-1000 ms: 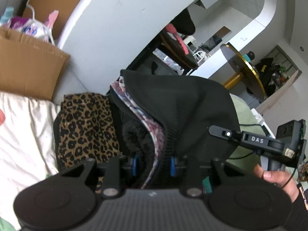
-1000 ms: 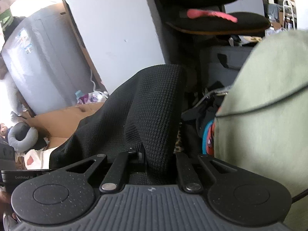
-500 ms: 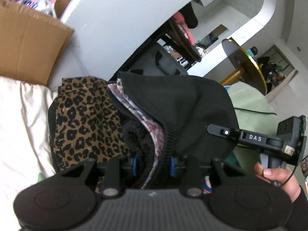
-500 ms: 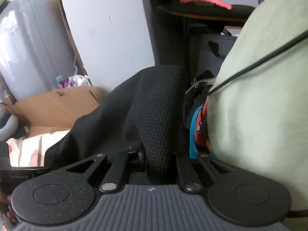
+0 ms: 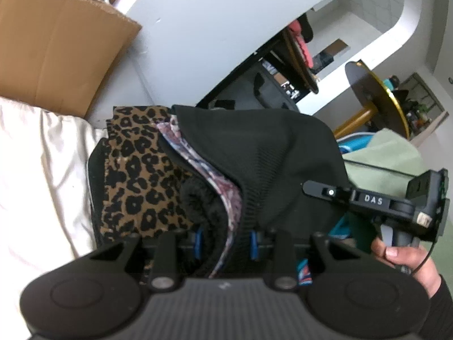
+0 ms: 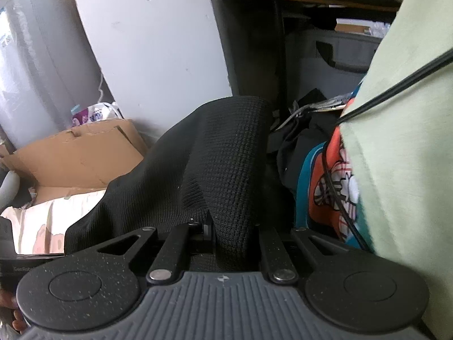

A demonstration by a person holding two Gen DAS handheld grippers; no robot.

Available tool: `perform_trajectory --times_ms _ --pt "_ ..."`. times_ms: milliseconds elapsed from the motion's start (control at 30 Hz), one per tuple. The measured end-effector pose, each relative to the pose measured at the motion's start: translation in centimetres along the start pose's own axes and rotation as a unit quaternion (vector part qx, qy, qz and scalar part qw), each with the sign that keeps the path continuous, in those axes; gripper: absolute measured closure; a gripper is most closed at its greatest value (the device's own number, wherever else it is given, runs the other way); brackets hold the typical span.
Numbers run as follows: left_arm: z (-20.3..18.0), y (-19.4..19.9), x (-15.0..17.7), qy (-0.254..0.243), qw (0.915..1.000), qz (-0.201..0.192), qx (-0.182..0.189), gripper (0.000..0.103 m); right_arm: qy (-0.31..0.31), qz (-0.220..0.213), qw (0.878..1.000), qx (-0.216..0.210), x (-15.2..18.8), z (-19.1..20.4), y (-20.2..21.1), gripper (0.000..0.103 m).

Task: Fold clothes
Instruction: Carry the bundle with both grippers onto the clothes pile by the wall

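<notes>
A black knit garment (image 5: 266, 153) with a pink patterned lining (image 5: 215, 178) hangs stretched between my two grippers. My left gripper (image 5: 225, 240) is shut on a thick bunched edge of it, blue pads on either side of the fabric. In the right wrist view, my right gripper (image 6: 229, 229) is shut on another fold of the same black garment (image 6: 215, 158). The right gripper's body (image 5: 376, 201), held by a hand (image 5: 402, 257), shows at the right of the left wrist view. A leopard-print garment (image 5: 136, 175) lies just under and left of the black one.
A cream sheet (image 5: 36, 158) covers the bed at left, with a cardboard box (image 5: 53, 42) behind it. A pale green cloth (image 6: 407, 141) and a teal-orange print garment (image 6: 325, 178) lie at right. A grey wall, dark furniture (image 6: 283, 56) and a black cable (image 6: 396, 90) are beyond.
Both grippers have sunk with the black garment still held. The leopard garment, the cardboard box and the green cloth have risen in the views and look nearer.
</notes>
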State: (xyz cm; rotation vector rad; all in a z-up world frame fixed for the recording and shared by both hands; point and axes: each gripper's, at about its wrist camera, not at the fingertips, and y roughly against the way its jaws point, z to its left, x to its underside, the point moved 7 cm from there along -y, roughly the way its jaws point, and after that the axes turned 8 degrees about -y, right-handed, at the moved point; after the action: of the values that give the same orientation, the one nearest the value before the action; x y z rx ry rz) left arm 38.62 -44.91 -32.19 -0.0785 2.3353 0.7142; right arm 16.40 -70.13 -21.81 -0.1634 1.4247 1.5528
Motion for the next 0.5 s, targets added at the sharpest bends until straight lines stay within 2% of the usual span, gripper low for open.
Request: perform_trajectory --times_ms 233,500 --pt "2.1 -1.8 -0.8 -0.004 0.9999 -0.001 -0.011 0.071 -0.008 -0.005 1.0 -0.007 0.0 -0.9 -3.5 0.093" --pt "4.4 -3.9 -1.4 0.002 0.9993 -0.003 -0.036 0.071 -0.002 -0.068 0.998 -0.005 0.3 -1.8 -7.3 0.092"
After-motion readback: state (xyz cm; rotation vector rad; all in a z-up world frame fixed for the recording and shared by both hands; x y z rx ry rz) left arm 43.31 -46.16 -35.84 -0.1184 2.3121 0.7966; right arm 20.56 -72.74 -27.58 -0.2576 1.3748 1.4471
